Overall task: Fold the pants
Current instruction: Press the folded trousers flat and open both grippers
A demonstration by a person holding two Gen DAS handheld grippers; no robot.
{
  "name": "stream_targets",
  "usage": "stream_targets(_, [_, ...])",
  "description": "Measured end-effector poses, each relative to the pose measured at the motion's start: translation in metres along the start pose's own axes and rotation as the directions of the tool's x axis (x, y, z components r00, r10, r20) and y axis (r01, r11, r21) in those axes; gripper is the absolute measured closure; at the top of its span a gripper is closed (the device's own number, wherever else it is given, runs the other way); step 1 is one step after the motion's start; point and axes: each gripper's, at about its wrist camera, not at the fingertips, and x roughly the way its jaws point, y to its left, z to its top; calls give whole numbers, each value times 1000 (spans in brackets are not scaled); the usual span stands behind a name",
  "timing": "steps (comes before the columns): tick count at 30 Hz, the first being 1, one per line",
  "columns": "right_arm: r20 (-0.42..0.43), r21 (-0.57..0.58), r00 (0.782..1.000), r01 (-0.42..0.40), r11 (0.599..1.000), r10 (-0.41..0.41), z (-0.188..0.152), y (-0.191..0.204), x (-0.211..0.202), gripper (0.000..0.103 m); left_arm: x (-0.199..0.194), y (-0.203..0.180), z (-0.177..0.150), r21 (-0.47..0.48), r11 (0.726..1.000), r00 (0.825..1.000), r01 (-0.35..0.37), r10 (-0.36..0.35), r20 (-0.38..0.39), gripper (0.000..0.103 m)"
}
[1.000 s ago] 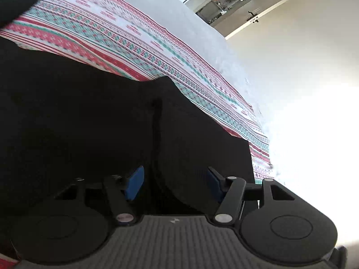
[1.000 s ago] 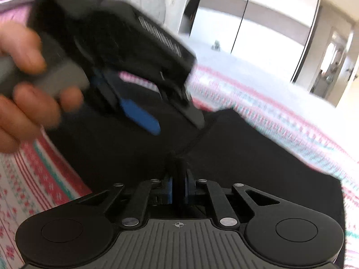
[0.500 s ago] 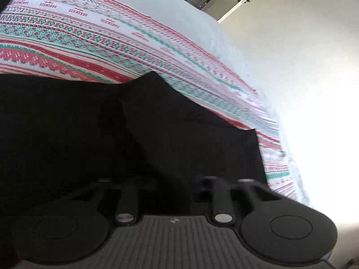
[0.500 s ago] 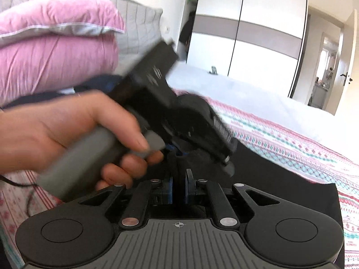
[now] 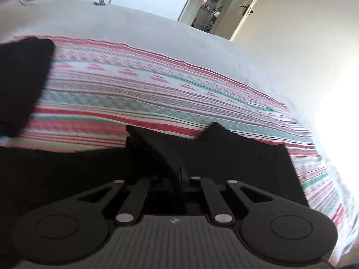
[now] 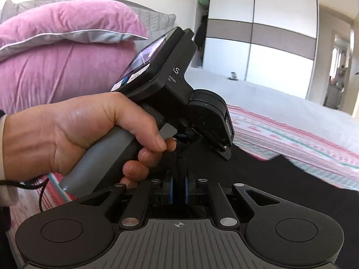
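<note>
The black pants [image 5: 235,157] lie on a striped red, white and green blanket [image 5: 145,94]. My left gripper [image 5: 177,174] is shut on a raised fold of the pants cloth. In the right wrist view my right gripper [image 6: 178,179] is shut on a black edge of the pants [image 6: 280,190]. The left gripper's body and the hand holding it [image 6: 89,130] fill the middle of that view, just ahead of my right gripper's fingers. Another dark piece of cloth [image 5: 20,78] shows at the far left of the left wrist view.
Pink pillows [image 6: 62,51] stand at the head of the bed on the left. A grey sheet [image 5: 134,24] covers the far side of the bed. A white and grey wardrobe [image 6: 258,29] and an open doorway [image 5: 215,4] lie beyond.
My left gripper went from open over the pants to shut on the cloth and has lifted it. The left hand has swung in close in front of my right gripper.
</note>
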Motion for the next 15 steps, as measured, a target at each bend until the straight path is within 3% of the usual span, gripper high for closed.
stream_targets(4, [-3,22,998,-62,998,62,5,22,18,94,-14,26,3,17,999,999,-38,39,-15,102])
stream_targets(10, [-28,19,989,-142,990,142,7,58,40,94,-25,74,-2,-55,994,995,-92,90,-39,101])
stream_targets(15, [-75,26,978,-195,981,196,3,73,57,94,-34,78,-5,-12,991,990,-135,134,-44,101])
